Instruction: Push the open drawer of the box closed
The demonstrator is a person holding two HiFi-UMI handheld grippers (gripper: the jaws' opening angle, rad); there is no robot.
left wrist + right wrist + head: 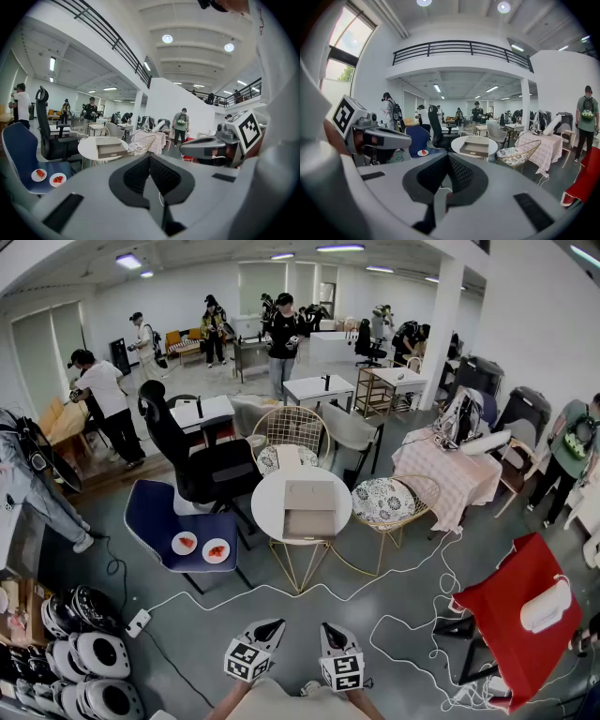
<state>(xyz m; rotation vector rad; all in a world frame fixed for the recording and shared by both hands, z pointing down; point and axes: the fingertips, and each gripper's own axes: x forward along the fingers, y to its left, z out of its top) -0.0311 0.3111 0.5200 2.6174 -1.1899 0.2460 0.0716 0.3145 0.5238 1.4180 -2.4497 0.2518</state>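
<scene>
A beige box (310, 506) lies on a small round white table (269, 503), a few steps ahead of me. Its drawer (309, 522) stands pulled out toward me. The box also shows in the left gripper view (108, 149) and the right gripper view (476, 146). My left gripper (271, 625) and right gripper (330, 627) are held low and close together, far short of the table. Both are shut with nothing in them, the pads meeting in their own views (150, 161) (447, 159).
A blue chair (150, 512) with two plates stands left of the table, with a black office chair (202, 465) behind it. A wire chair (386, 502) is on the right. Cables (412, 615) cross the floor. A red-covered table (520, 615) sits right, white helmets (84, 662) left. People stand around.
</scene>
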